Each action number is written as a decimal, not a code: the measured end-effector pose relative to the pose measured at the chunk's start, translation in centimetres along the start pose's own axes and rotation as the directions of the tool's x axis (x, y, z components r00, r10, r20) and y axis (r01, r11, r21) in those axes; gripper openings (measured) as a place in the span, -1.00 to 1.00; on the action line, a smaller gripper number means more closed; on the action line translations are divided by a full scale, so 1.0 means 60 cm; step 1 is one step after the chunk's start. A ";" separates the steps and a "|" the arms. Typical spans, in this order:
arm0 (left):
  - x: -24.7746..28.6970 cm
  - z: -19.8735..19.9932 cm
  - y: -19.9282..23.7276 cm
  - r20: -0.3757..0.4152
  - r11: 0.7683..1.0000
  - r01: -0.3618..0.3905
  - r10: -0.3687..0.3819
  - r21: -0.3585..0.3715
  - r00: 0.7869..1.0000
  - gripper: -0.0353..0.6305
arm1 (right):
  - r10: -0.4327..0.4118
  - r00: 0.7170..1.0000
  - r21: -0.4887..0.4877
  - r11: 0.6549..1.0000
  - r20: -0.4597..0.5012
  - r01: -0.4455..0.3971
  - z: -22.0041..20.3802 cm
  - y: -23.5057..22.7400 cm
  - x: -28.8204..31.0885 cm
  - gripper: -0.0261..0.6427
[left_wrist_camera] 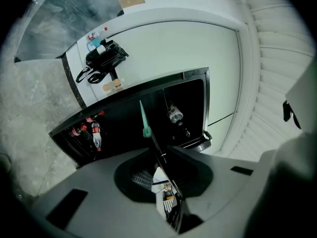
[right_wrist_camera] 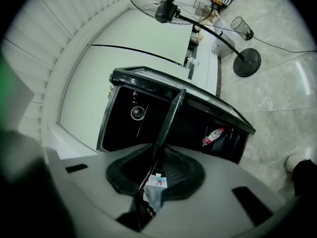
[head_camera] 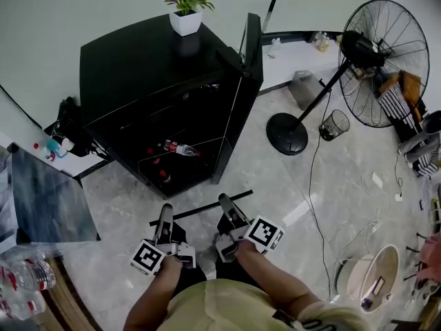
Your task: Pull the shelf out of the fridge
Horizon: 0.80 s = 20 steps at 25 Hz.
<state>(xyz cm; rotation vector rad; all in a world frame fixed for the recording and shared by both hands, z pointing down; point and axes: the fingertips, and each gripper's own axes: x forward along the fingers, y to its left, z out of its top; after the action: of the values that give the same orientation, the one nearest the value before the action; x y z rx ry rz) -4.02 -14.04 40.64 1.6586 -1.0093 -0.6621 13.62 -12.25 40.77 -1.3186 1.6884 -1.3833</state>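
Observation:
A black fridge (head_camera: pixel 138 74) stands with its door (head_camera: pixel 252 47) swung open to the right. The shelf (head_camera: pixel 200 209), a thin dark-edged pane, is outside the fridge, level over the floor just in front of it. My left gripper (head_camera: pixel 164 216) is shut on its left part and my right gripper (head_camera: pixel 226 204) on its right part. In the left gripper view the shelf (left_wrist_camera: pixel 150 133) runs edge-on out from between the jaws, a green clip on its edge. In the right gripper view the shelf (right_wrist_camera: pixel 168 120) does the same, pointing at the fridge (right_wrist_camera: pixel 148 118).
Bottles lie inside the fridge, one (head_camera: pixel 180 147) on a lower level and red-capped ones (head_camera: pixel 162 175) at the bottom. A potted flower (head_camera: pixel 187 16) sits on top. A standing fan (head_camera: pixel 375 50) with round base (head_camera: pixel 287 134) and a wire bin (head_camera: pixel 335 124) are to the right.

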 end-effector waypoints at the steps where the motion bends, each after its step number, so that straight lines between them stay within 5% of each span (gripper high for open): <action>1: -0.002 0.001 -0.004 -0.018 1.000 0.002 -0.002 0.007 1.000 -0.72 | -0.004 1.000 -0.012 1.000 0.006 0.004 0.000 0.008 -0.005 -0.72; 20: -0.024 0.026 -0.092 -0.149 0.997 0.080 -0.079 0.001 0.986 -0.71 | -0.057 0.989 -0.031 0.998 0.135 0.062 -0.005 0.086 -0.076 -0.71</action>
<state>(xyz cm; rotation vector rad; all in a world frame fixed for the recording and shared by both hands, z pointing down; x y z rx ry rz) -4.36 -12.92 34.84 1.7345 -0.8430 -0.5780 13.24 -8.03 35.33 -1.4593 1.6027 -1.2735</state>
